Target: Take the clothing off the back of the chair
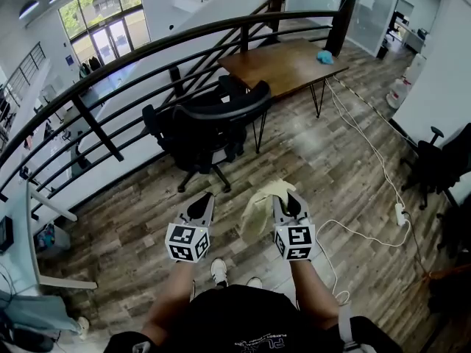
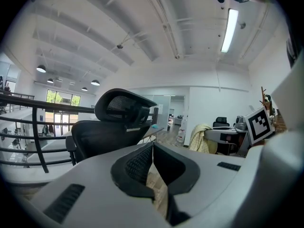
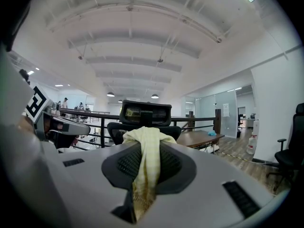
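A pale yellow garment [image 1: 259, 210] hangs from my right gripper [image 1: 288, 203], which is shut on it. In the right gripper view the cloth [image 3: 144, 163] drapes over the tips of the right gripper [image 3: 145, 145] and down between the pads. The black mesh office chair [image 1: 208, 122] stands a little ahead on the wooden floor, its back bare, and shows beyond the cloth as the chair [image 3: 145, 114]. My left gripper [image 1: 202, 207] is level beside the right one, jaws together with nothing in them. The left gripper view has the left gripper [image 2: 153, 146] facing the chair [image 2: 114, 120], with the garment [image 2: 201, 137] at right.
A dark railing [image 1: 110, 72] curves behind the chair. A wooden table [image 1: 283, 63] bearing a blue object [image 1: 324, 56] stands beyond it. A white cable [image 1: 368, 147] and power strip [image 1: 399, 213] lie on the floor at right, near another black chair [image 1: 441, 160].
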{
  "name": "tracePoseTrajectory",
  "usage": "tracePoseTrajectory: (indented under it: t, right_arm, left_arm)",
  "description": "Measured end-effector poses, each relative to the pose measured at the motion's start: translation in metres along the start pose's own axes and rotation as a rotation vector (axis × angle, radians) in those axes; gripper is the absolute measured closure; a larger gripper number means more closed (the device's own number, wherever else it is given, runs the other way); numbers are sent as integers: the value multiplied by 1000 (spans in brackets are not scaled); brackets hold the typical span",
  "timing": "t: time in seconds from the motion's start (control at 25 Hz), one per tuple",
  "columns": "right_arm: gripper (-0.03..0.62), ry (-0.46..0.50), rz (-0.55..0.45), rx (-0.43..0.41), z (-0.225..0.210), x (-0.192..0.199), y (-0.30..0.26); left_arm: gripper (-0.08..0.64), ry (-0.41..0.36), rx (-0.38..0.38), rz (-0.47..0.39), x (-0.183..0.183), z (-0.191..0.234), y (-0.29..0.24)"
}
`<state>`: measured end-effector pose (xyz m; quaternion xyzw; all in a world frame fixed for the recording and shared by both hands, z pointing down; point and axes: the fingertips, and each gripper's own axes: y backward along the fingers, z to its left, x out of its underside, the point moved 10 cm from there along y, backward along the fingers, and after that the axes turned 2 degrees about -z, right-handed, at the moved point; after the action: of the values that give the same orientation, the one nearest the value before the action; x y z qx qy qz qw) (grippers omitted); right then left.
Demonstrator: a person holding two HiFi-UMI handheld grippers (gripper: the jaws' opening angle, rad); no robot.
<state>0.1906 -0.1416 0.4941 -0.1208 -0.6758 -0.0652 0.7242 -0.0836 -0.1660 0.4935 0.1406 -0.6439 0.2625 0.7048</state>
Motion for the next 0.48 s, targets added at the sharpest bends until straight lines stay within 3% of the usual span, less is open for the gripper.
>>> tracePoseTrajectory:
  t: [0.48]
  right_arm:
    - [525,6,-19,27,3,-8,-10]
  left_arm:
    - [543,8,42,-65,-10,6,-6]
